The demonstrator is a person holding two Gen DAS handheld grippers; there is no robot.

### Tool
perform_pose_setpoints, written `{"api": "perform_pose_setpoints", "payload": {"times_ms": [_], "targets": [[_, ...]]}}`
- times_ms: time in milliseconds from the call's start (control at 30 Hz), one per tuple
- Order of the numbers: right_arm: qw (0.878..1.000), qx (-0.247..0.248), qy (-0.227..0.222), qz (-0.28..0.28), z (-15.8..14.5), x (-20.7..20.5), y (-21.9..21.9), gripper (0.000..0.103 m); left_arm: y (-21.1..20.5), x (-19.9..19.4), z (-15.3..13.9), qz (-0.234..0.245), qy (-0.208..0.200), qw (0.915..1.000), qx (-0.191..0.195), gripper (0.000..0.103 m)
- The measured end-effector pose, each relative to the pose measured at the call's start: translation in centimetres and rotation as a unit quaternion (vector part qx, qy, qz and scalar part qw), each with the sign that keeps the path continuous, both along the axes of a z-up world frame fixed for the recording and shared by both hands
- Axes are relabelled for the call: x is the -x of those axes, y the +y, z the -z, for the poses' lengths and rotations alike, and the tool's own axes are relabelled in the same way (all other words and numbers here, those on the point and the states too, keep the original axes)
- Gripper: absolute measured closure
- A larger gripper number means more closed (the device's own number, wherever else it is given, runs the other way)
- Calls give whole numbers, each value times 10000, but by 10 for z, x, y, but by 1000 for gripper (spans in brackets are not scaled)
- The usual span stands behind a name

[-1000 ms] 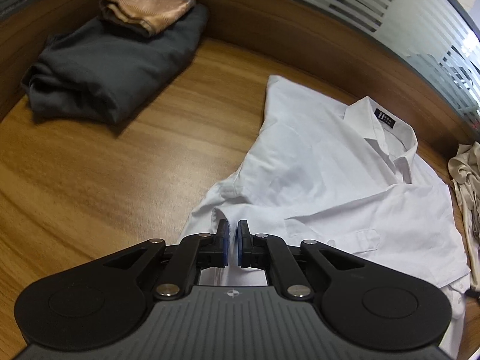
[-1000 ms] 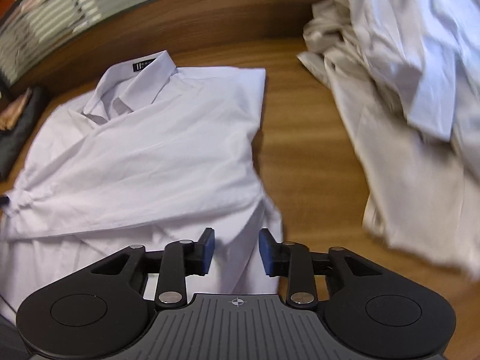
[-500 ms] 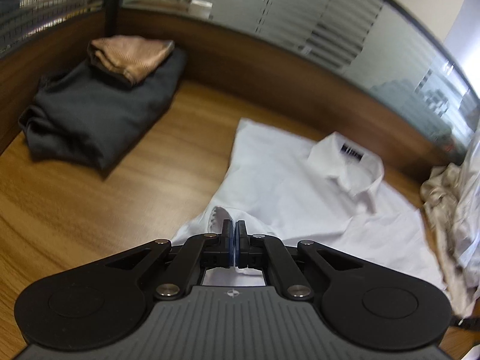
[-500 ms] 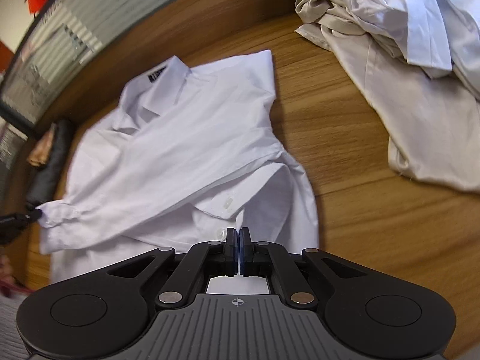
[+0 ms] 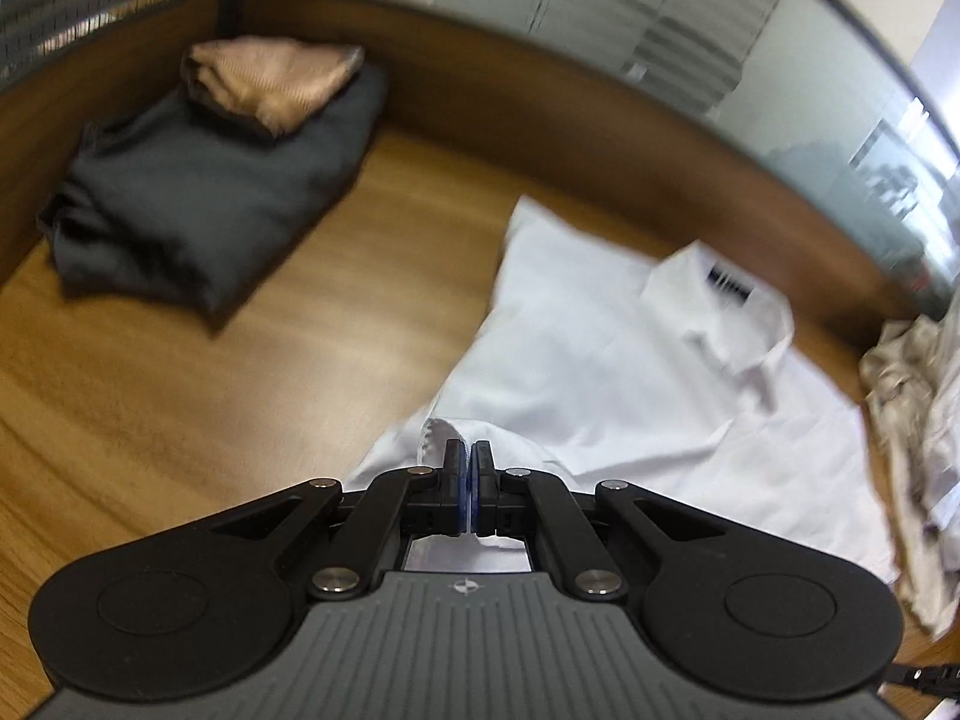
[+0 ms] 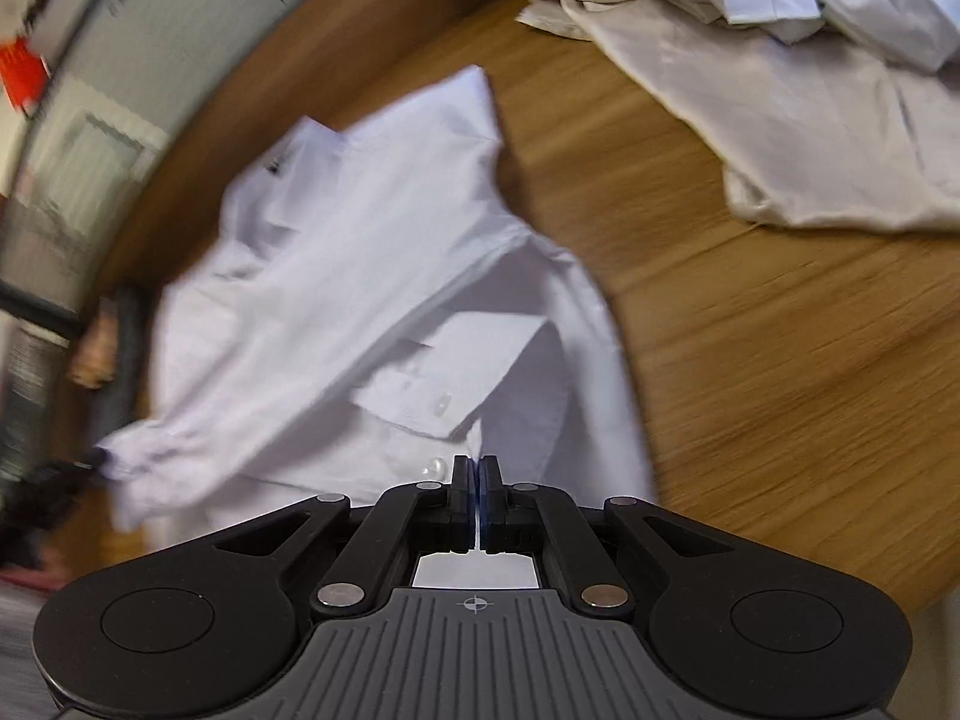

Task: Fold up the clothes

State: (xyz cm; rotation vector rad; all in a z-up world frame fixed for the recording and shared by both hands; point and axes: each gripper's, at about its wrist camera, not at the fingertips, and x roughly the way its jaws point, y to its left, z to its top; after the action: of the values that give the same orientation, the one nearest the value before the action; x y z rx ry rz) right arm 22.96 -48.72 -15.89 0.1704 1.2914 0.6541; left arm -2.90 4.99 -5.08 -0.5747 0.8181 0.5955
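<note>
A white dress shirt [image 5: 600, 372] lies partly folded on a wooden bench [image 5: 240, 372], its collar with a dark label pointing toward the frosted glass partition [image 5: 660, 30] that rims the bench. The left tongs [image 5: 468, 468] are clenched on a gathered edge of the shirt at its near side, the fabric pinched between the blue pads and pulled up into a small peak. The right tongs [image 6: 478, 483] are likewise clenched on the shirt [image 6: 372, 300], a thin strip of white cloth caught between their pads just below a folded cuff with a button [image 6: 441, 403]. In the right wrist view, the shirt's far sleeve end is held by the dark tip of the other tongs at the left edge. Beyond the shirt from the left wrist camera, a folded dark grey garment [image 5: 198, 204] sits well apart near the bench's back corner, with a folded tan cloth [image 5: 270, 81] resting on top of it. On the shirt's other side, a loose heap of beige and white clothes [image 6: 780, 60] lies on the bench [image 6: 780, 360], near the shirt but not touching it in the right wrist view.
</note>
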Motion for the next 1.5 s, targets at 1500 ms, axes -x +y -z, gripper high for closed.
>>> {"api": "perform_pose_setpoints", "payload": {"times_ms": [1500], "targets": [[9920,-361,240,1185,12,-47,-11,83,7,23,11,-100,47,9997,197,88]]}}
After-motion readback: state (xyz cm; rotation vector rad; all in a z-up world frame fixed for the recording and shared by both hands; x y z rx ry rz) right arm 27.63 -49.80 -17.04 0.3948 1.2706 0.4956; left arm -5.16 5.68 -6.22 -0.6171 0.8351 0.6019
